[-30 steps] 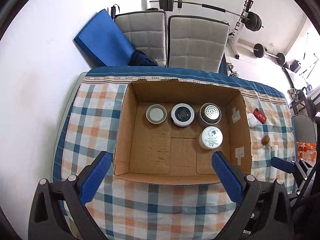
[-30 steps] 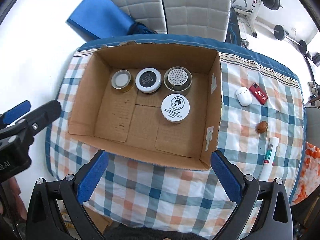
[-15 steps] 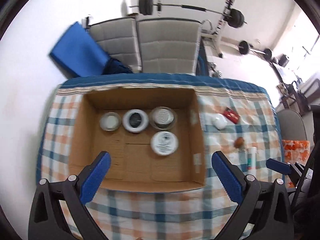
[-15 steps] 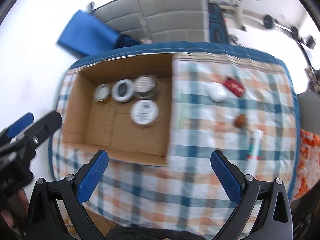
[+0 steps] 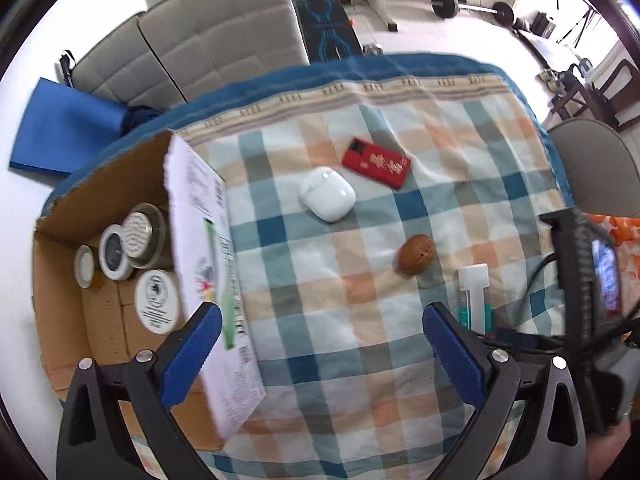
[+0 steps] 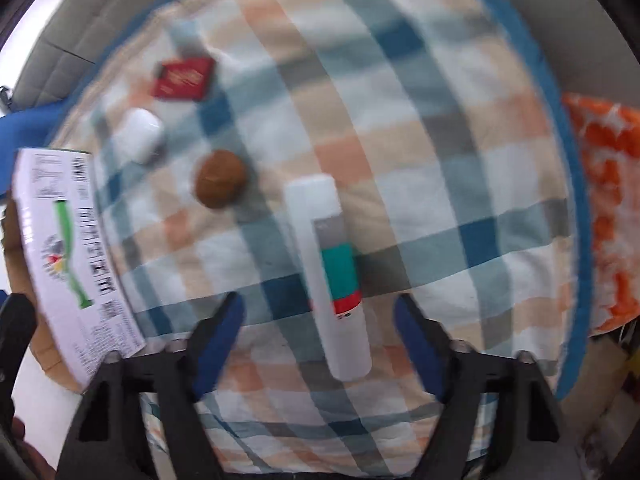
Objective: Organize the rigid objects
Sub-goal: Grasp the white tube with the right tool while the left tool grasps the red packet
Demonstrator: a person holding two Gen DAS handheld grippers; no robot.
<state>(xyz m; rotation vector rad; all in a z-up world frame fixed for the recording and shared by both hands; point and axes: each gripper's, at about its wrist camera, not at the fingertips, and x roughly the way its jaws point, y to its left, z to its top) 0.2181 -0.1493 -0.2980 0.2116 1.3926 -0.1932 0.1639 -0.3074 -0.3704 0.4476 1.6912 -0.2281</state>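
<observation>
On the checked cloth lie a white earbud case [image 5: 328,194], a red card-like box [image 5: 376,162], a brown walnut [image 5: 415,255] and a white tube with a teal and red band [image 6: 332,276]. A cardboard box [image 5: 60,312] at the left holds several round tins [image 5: 156,307]. My left gripper [image 5: 320,352] is open above the cloth, right of the box. My right gripper [image 6: 320,340] is open, low over the tube, whose lower end lies between the fingers. The right wrist view is blurred.
The box's printed white side wall [image 5: 212,264] stands next to my left fingertip. A grey chair [image 5: 600,168] and an orange patterned cloth [image 6: 608,208] are at the right table edge. Grey cushions [image 5: 208,44] and gym weights [image 5: 444,2] lie beyond the table.
Both grippers have swung right, away from the box and over the loose items. The right gripper has dropped close to the white tube. Both stay open.
</observation>
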